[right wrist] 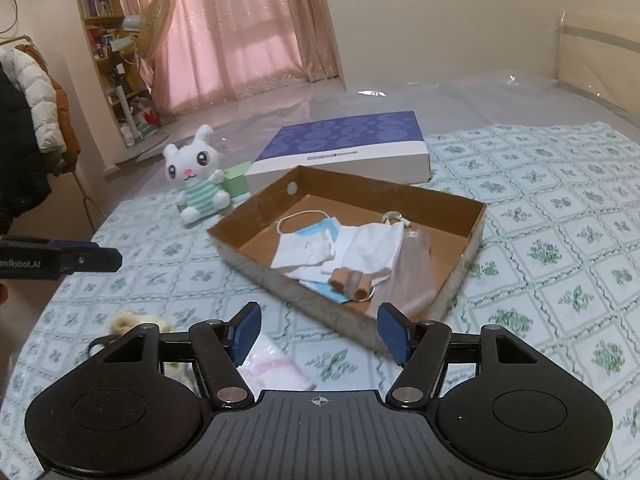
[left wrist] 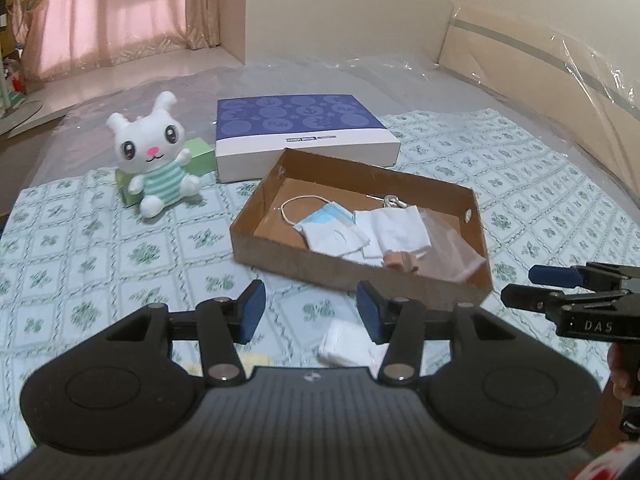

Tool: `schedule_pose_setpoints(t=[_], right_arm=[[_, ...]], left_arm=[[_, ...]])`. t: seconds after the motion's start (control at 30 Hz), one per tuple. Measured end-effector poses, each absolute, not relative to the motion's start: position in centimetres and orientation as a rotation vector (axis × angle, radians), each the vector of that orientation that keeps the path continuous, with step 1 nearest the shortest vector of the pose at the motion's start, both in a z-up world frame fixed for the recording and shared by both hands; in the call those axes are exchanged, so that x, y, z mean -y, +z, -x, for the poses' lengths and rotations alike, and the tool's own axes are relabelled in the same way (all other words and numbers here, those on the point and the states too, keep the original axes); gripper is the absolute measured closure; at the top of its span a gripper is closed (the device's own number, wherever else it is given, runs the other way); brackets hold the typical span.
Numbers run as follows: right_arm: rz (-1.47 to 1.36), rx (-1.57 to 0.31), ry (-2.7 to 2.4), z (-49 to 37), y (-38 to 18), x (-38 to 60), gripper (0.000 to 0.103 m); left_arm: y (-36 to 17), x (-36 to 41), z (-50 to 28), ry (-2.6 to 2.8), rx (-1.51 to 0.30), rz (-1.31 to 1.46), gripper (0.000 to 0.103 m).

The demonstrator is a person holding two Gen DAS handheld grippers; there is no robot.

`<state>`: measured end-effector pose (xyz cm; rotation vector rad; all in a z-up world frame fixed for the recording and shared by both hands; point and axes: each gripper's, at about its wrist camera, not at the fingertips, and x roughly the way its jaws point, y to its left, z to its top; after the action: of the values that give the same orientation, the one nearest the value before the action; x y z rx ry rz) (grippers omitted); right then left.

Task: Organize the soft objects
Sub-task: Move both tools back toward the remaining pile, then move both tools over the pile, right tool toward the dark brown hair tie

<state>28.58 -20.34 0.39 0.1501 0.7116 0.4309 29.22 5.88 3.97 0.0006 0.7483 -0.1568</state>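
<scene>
A brown cardboard tray [left wrist: 440,288] [right wrist: 280,280] sits on the bed and holds a blue face mask [left wrist: 324,220] [right wrist: 320,230], white cloths [left wrist: 400,228] [right wrist: 372,248], a tan roll [left wrist: 400,260] [right wrist: 348,280] and a clear bag [left wrist: 452,240]. My left gripper [left wrist: 310,310] is open and empty, above a folded white and pink cloth [left wrist: 344,344] [right wrist: 276,368] lying in front of the tray. My right gripper [right wrist: 320,332] is open and empty, just before the tray's near corner. A small fluffy beige object [right wrist: 132,322] lies at its left.
A white bunny plush [left wrist: 154,152] [right wrist: 196,176] leans on a green box [left wrist: 200,156] [right wrist: 236,184]. A purple-lidded white box [left wrist: 300,132] [right wrist: 348,148] lies behind the tray. The floral sheet [left wrist: 100,248] [right wrist: 560,248] covers the bed. Wall and headboard stand at the right.
</scene>
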Motion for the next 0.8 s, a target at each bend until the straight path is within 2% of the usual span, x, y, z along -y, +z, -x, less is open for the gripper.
schedule_pose_setpoints(t=[0.23,0.8], right_arm=[[-0.165,-0.722,0.435,-25.2,1.0,20.5,0.031],[-0.102,-0.757,0.52,-17.6,1.2,19.5,0.03]], left_arm=[[4.9,-6.2,-23.9,-0.12,-0.736,0.008,0.053],[5.8,-5.9,-13.4,-0.052,-0.722,0.073,0.053]])
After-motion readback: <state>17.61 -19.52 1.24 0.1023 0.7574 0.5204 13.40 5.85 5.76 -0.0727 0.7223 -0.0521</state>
